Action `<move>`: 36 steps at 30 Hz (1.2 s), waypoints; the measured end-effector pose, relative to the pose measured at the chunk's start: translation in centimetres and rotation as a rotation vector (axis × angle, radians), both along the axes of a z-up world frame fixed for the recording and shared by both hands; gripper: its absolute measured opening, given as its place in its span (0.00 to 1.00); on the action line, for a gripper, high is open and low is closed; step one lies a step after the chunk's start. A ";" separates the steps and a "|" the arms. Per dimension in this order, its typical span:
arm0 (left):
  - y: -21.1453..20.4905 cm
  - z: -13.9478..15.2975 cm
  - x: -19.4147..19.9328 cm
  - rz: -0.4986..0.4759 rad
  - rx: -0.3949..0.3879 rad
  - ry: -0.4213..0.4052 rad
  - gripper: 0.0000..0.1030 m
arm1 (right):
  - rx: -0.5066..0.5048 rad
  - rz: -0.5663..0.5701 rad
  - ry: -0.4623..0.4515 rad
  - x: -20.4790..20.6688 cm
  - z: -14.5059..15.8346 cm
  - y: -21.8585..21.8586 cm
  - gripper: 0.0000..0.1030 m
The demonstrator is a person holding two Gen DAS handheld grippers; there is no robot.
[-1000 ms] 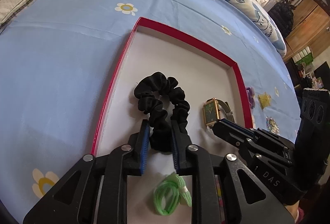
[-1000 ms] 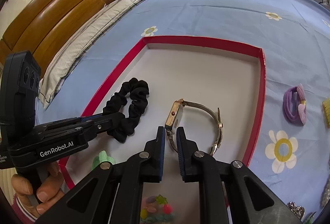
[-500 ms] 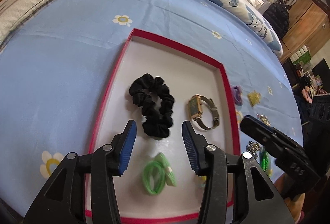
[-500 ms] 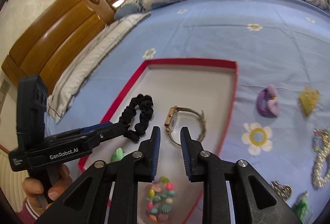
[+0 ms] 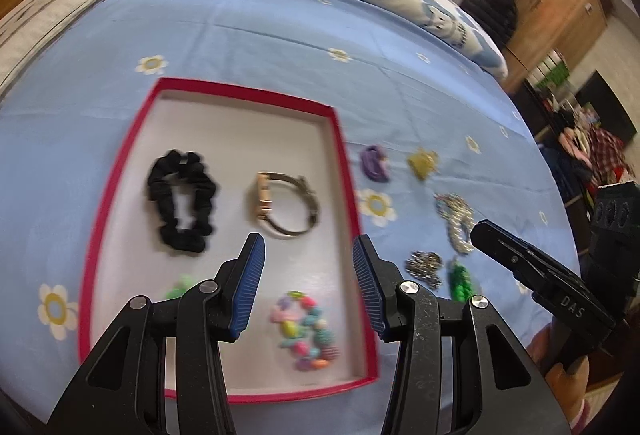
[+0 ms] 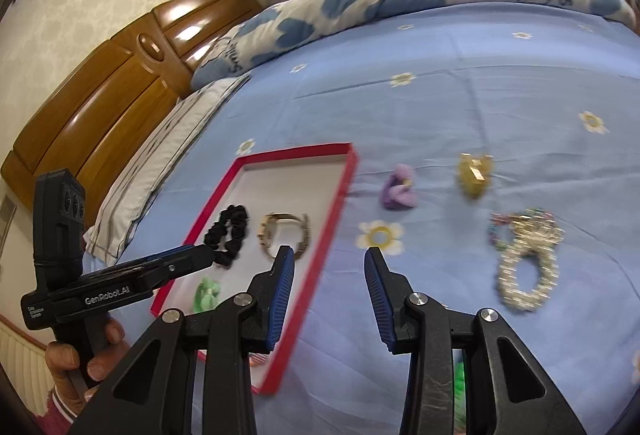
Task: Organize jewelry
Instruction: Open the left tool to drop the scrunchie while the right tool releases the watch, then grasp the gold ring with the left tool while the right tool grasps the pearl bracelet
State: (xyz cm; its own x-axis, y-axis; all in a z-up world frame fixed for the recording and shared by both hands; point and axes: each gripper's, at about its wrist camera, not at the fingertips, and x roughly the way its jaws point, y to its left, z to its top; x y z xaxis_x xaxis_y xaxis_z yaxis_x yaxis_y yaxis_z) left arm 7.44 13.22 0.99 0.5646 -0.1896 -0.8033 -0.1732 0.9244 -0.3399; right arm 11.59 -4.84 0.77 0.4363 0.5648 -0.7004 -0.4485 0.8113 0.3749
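Red-rimmed white tray point(image 5: 338, 139) on the blue bed sheet point(image 5: 260, 35) holds black scrunchie point(image 5: 182, 199) and gold watch point(image 5: 286, 203); left gripper point(image 5: 308, 285) open, empty; right gripper point(image 6: 329, 299) opening, empty.

both wrist views look steeply down from above, sharing the red tray point(image 5: 344, 171).
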 end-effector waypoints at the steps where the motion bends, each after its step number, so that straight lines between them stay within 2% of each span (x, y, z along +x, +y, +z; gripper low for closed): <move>1: -0.6 0.1 0.1 -0.014 0.002 -0.002 0.43 | -0.004 -0.013 -0.002 -0.1 0.0 -0.7 0.38; 16: -7.2 -0.3 2.8 -0.140 0.031 0.010 0.43 | -0.033 -0.184 0.013 -0.5 -1.6 -9.6 0.38; 25: -10.6 -1.3 4.1 -0.238 0.045 0.040 0.43 | -0.038 -0.224 0.030 1.1 -2.8 -11.5 0.38; 36: -15.0 -4.6 5.1 -0.347 0.091 0.112 0.43 | -0.067 -0.213 0.073 3.6 -5.5 -11.4 0.38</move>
State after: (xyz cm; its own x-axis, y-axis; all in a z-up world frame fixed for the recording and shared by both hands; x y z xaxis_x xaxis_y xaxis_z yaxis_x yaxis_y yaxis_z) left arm 12.57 -1.78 -3.57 0.3867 -0.2789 -0.8790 0.1237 0.9602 -0.2503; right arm 15.24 -16.27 -4.70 0.4878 0.4167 -0.7671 -0.2382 0.9089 0.3422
